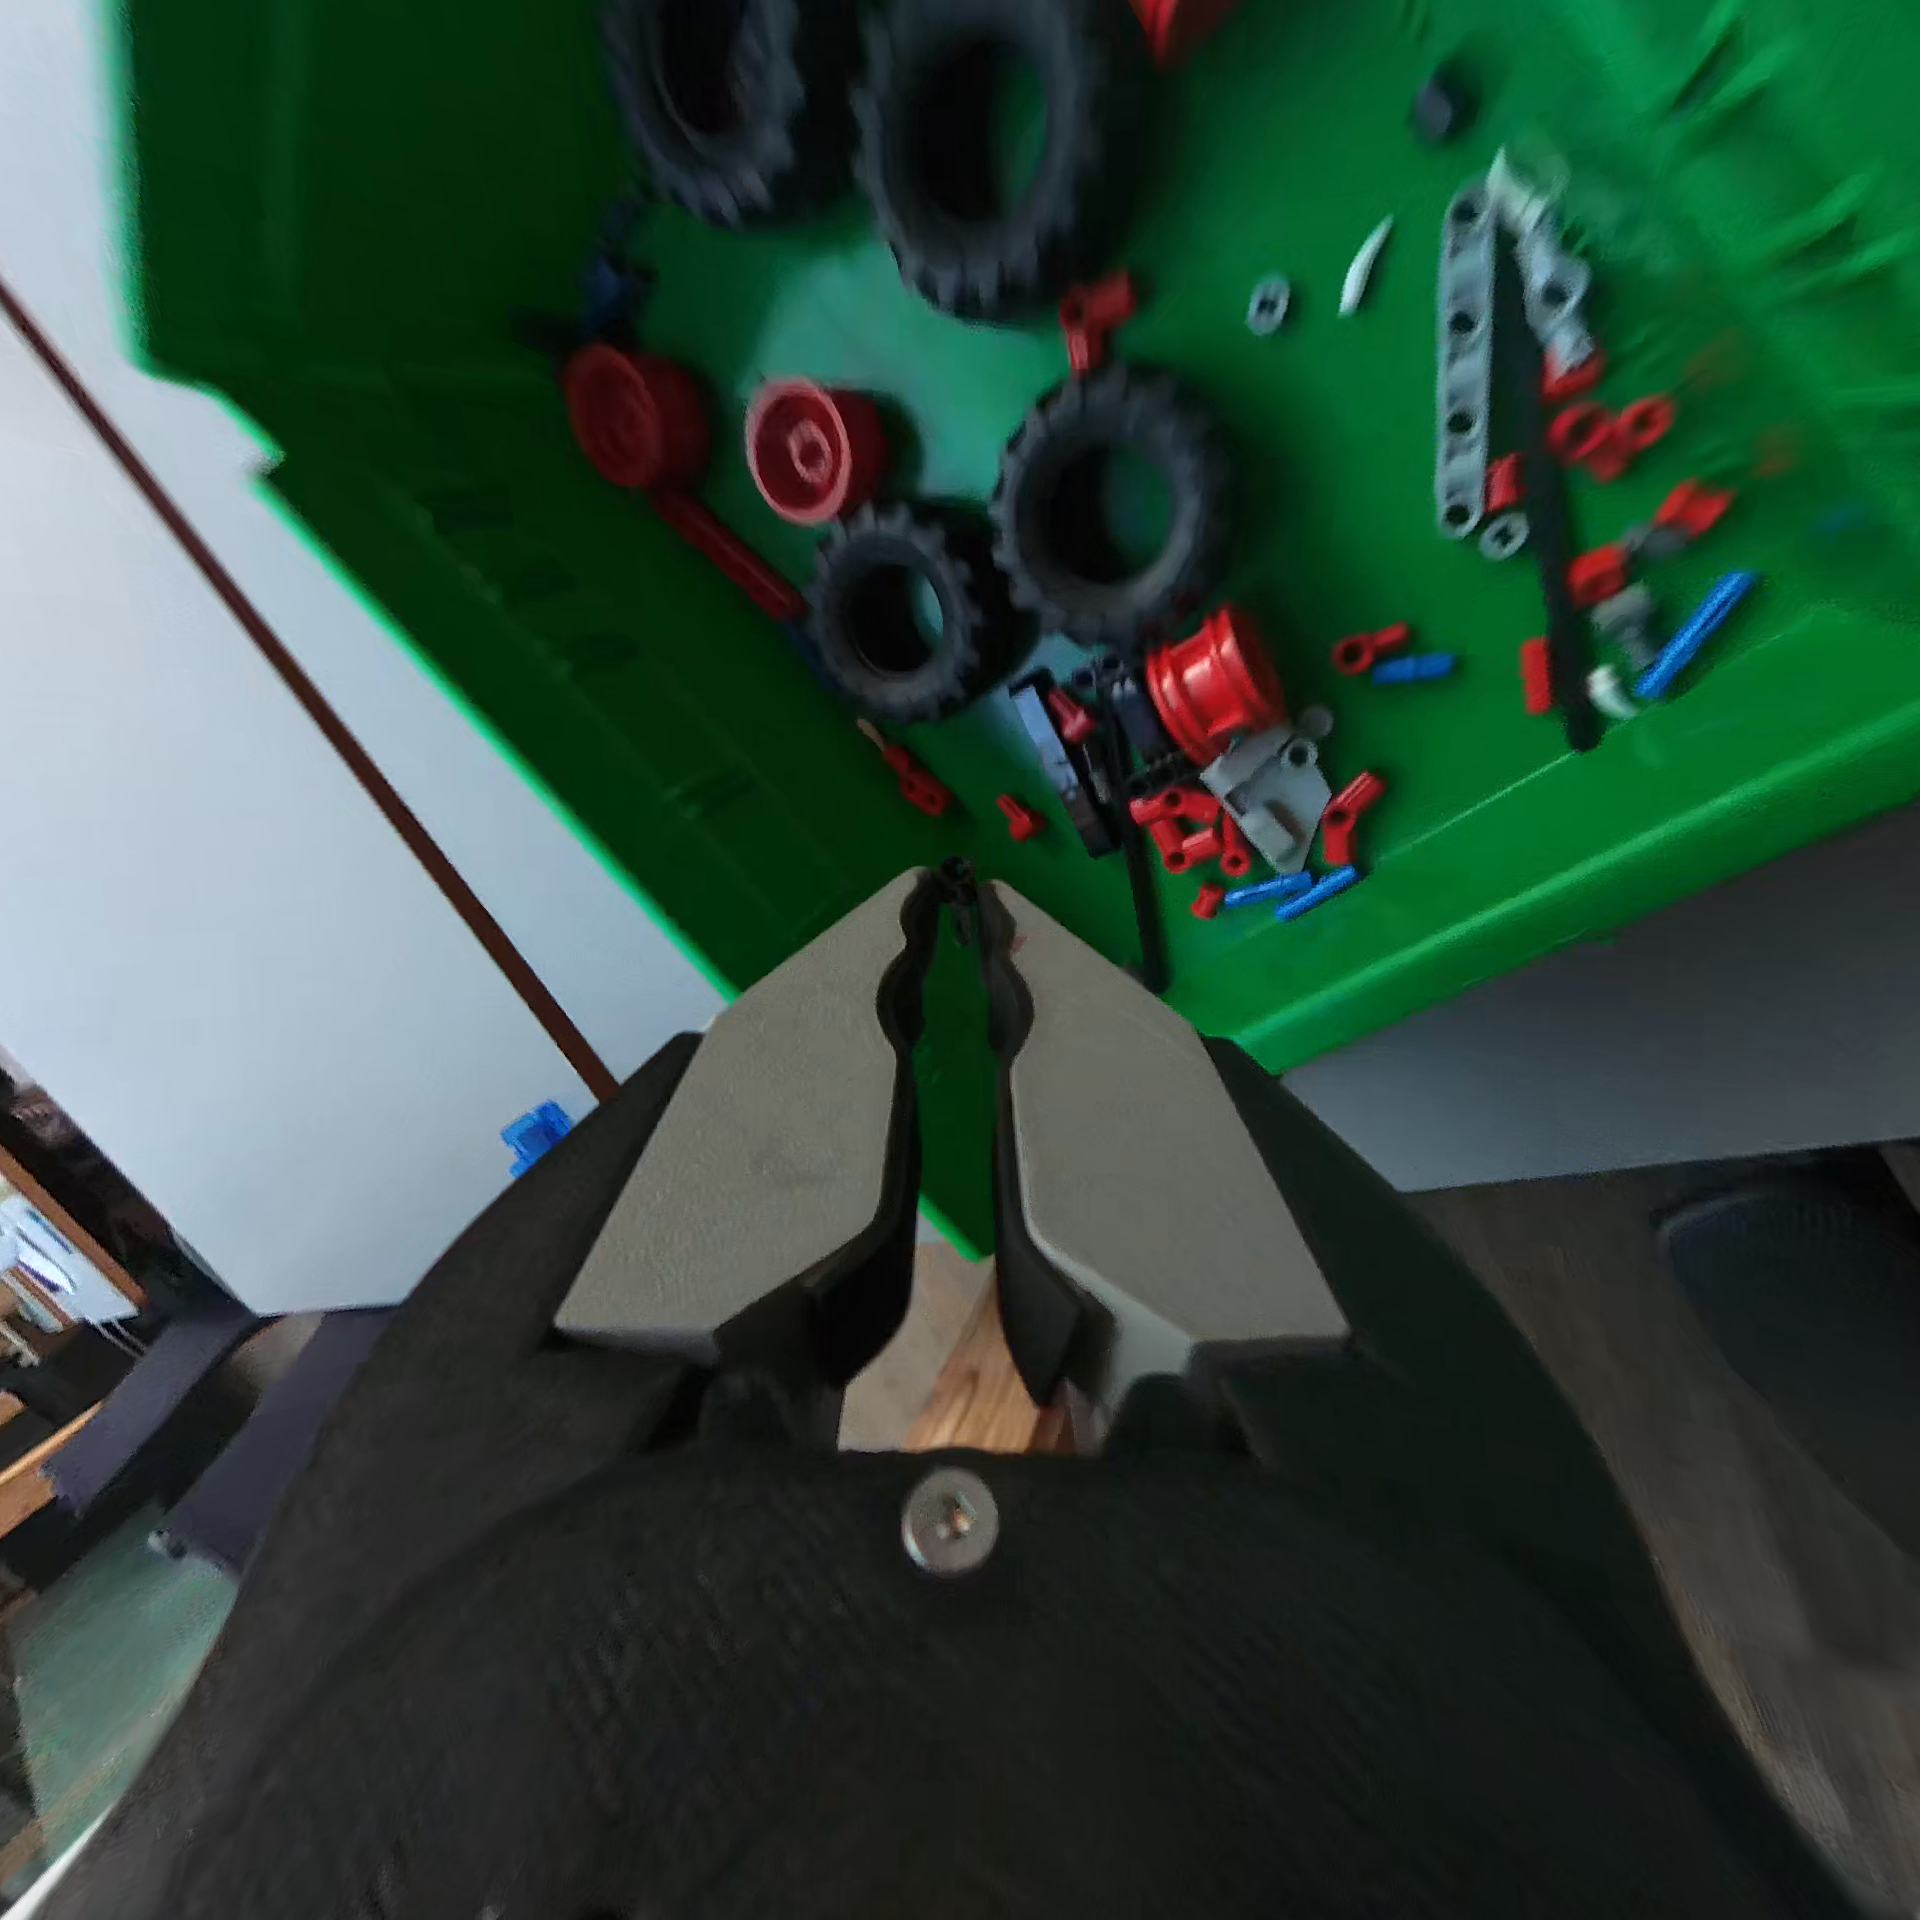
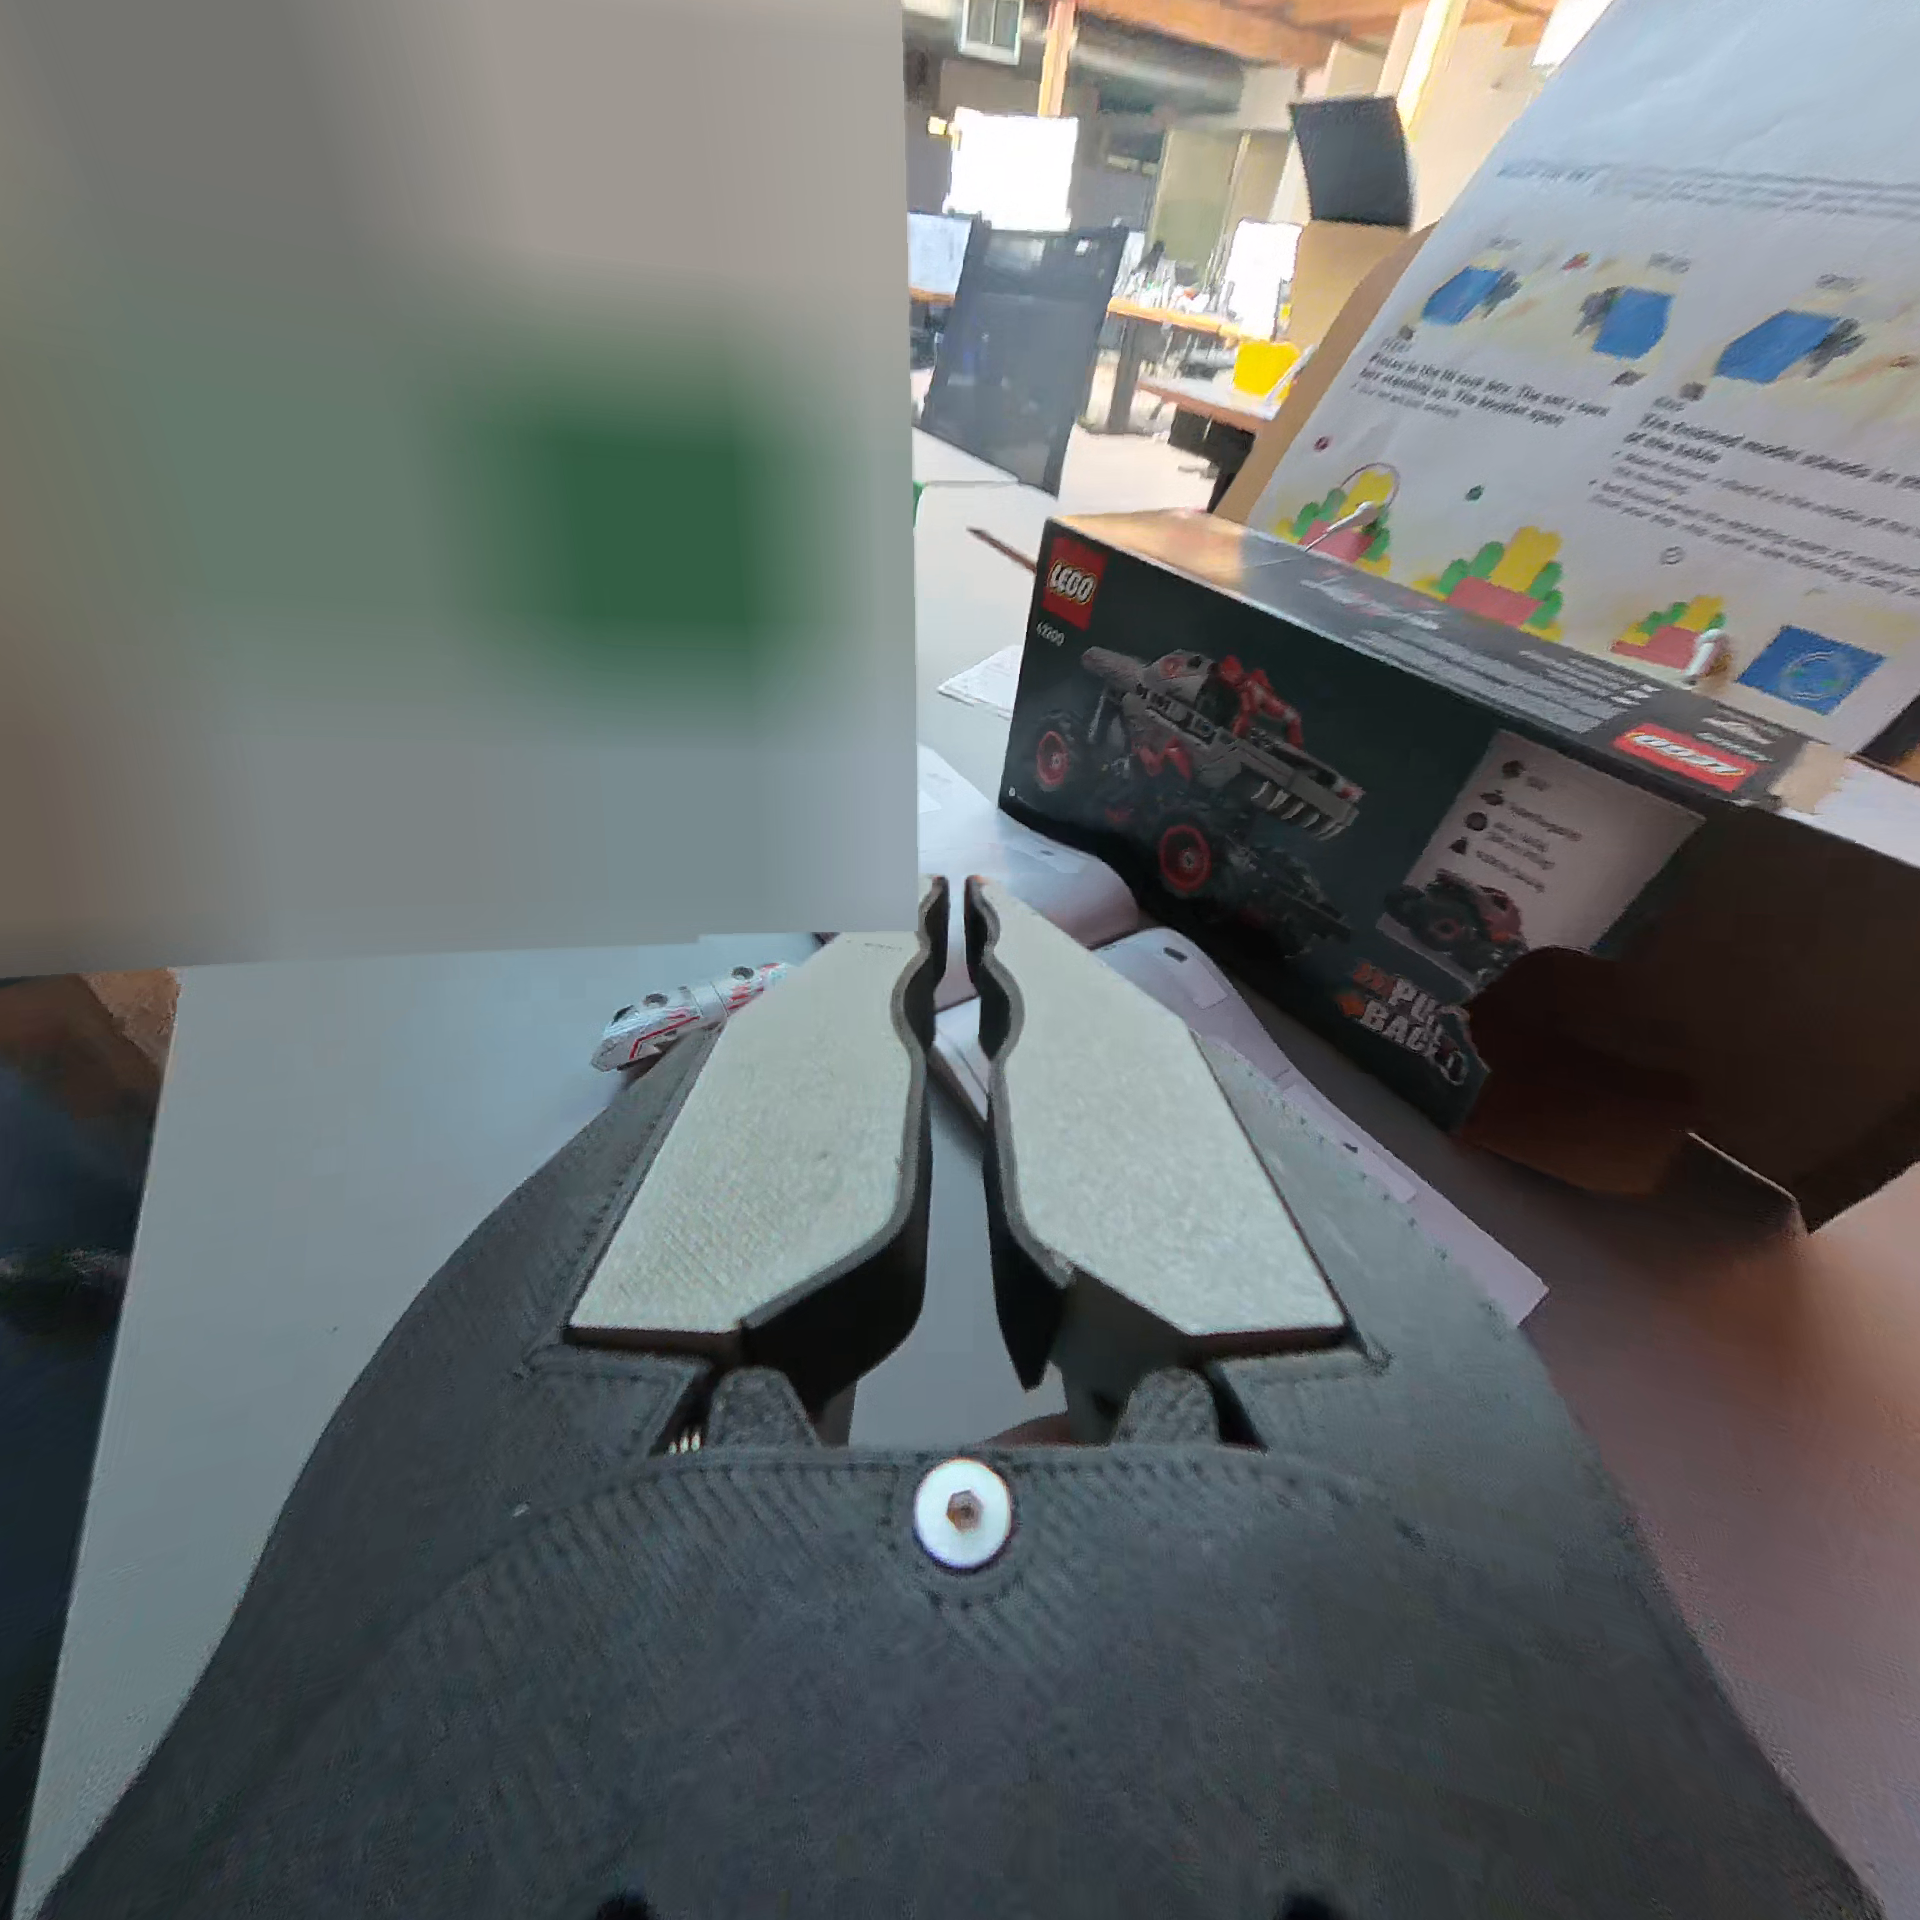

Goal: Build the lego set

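A green tray [image 1: 416, 260] holds loose parts: black tyres [image 1: 1112, 509], red wheel hubs [image 1: 816, 447], small red connectors [image 1: 1184, 821], blue pins [image 1: 1288, 894] and a partly built grey and black beam assembly [image 1: 1496, 364]. My left gripper [image 1: 958, 896] hovers over the tray's near corner, shut on a small black piece [image 1: 956, 871] pinched at the fingertips. My right gripper [image 2: 956, 894] is shut with only a thin gap and holds nothing, above a grey table [image 2: 364, 1143]. A white and red part [image 2: 686, 1018] lies just left of its fingers.
The set's dark box [image 2: 1299, 790] lies on the table to the right, with paper sheets [image 2: 1351, 1164] under its front. A printed instruction sheet [image 2: 1662, 416] stands behind it. A blurred patch covers the upper left of the right wrist view. The gap from one gripper's tips to the other's is roughly 50 cm.
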Tool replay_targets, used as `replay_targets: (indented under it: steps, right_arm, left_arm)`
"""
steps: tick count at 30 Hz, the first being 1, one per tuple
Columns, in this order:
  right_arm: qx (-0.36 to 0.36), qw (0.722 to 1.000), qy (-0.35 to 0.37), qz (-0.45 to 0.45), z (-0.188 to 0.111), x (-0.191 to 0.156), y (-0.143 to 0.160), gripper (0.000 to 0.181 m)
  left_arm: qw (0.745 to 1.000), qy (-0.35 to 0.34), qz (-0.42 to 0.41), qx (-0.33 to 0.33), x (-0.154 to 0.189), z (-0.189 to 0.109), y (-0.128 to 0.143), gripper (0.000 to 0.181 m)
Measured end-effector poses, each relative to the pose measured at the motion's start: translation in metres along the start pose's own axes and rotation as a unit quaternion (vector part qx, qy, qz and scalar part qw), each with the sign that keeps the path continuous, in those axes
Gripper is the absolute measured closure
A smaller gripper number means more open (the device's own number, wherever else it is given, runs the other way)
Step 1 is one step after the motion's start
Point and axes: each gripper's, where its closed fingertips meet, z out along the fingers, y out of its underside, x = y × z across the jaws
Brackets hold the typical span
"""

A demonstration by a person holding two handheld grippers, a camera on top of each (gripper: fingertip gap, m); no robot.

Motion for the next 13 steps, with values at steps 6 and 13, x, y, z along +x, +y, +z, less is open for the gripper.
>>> replay_targets:
  steps: [6, 13]
  right_arm:
    - [0.03, 0.997, 0.025, 0.06, -0.047, 0.002, 0.015, 0.178]
    - [-0.016, 0.998, 0.016, 0.06, -0.074, -0.022, 0.044, 0.177]
  left_arm:
    - [0.968, 0.015, 0.046, 0.245, 0.062, -0.1, -0.085, 0.177]
    - [0.864, 0.192, 0.269, 0.38, 0.286, -0.168, -0.177, 0.177]
